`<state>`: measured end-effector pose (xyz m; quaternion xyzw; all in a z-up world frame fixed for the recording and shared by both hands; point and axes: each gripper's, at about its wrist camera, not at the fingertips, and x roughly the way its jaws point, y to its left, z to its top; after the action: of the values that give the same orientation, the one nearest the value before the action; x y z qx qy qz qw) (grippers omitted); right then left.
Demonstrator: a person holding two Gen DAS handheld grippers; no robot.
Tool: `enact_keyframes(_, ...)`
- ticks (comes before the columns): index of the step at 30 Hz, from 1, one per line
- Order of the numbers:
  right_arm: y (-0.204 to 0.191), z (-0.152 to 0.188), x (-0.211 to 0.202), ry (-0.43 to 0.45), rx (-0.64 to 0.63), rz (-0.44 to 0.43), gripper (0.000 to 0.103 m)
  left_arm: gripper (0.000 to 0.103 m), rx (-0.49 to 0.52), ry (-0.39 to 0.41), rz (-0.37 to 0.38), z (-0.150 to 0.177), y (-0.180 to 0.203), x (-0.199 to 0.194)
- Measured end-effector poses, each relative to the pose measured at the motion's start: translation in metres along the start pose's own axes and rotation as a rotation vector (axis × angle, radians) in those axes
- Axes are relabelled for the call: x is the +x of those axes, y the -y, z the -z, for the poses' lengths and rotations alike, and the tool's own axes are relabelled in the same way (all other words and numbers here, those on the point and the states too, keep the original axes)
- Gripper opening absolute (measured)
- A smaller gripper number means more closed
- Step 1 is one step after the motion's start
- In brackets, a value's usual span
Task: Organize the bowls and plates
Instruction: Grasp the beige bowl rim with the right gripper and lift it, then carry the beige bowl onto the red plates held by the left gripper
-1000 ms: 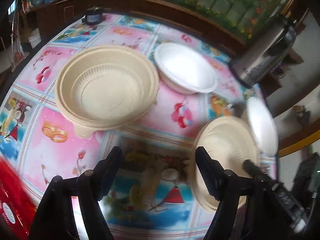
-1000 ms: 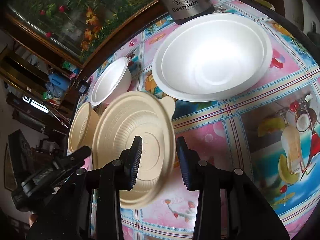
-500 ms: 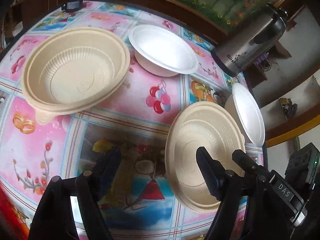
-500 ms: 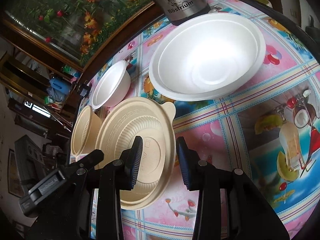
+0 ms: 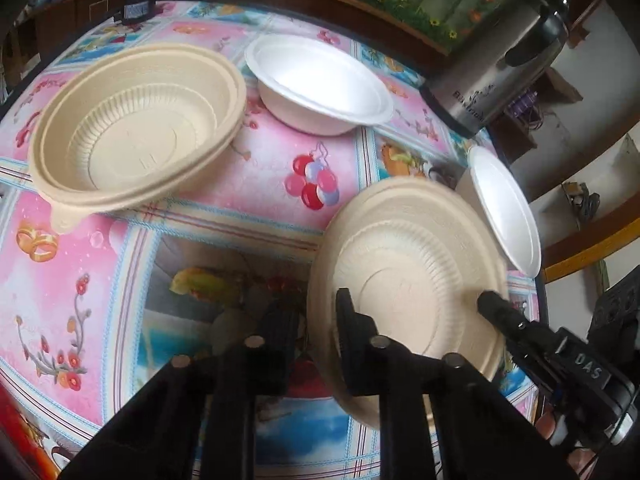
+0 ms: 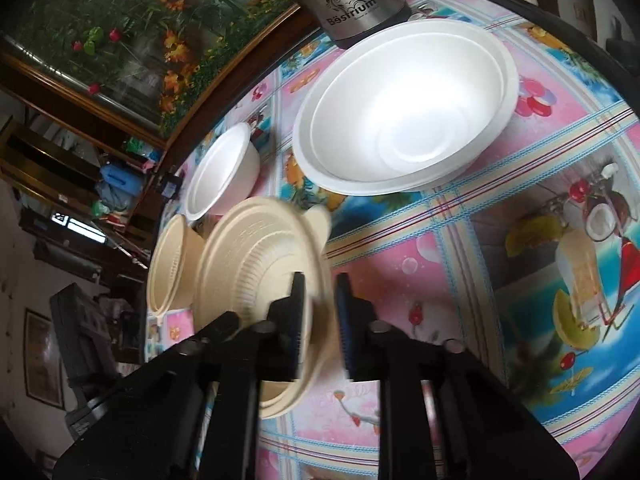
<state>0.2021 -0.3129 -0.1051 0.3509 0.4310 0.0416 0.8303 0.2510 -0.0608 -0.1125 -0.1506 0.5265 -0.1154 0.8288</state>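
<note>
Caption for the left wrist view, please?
Both grippers, left and right, pinch opposite rims of a beige plate on the patterned tablecloth.

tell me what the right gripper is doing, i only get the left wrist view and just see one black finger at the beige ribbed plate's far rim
Observer: The right gripper is shut on the shallow beige ribbed plate, one finger on each side of its rim.
Operator: the white one edge-on to me, anything in it
Observer: No, the large white foam bowl is empty.
Operator: any handle on the plate
Observer: Yes, a small tab sticks out toward that white bowl.
</note>
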Motion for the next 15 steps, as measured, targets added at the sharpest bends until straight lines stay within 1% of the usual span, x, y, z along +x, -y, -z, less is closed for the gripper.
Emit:
enact_keyframes(2,0.0,0.001,0.001,0.001,0.008,0.006,0.009,0.01,0.002,0.011,0.003,-0.001,0.0,-0.004)
enact_keyframes(4,-0.002,0.003,0.0,0.006,-0.002,0.014,0.009,0.01,0.008,0.021,0.003,-0.002,0.001,-0.007)
enact_keyframes(9,-0.009,0.006,-0.001,0.016,-0.03,0.036,0.009,0.01,0.026,0.033,-0.03,0.001,0.002,-0.011)
enact_keyframes(12,-0.01,0.012,-0.002,0.01,-0.026,0.031,0.009,0.01,0.043,0.046,-0.055,0.009,0.001,-0.017)
enact_keyframes(15,-0.013,0.024,-0.007,0.017,-0.037,0.036,0.009,0.01,0.069,0.068,-0.078,0.023,0.001,-0.03)
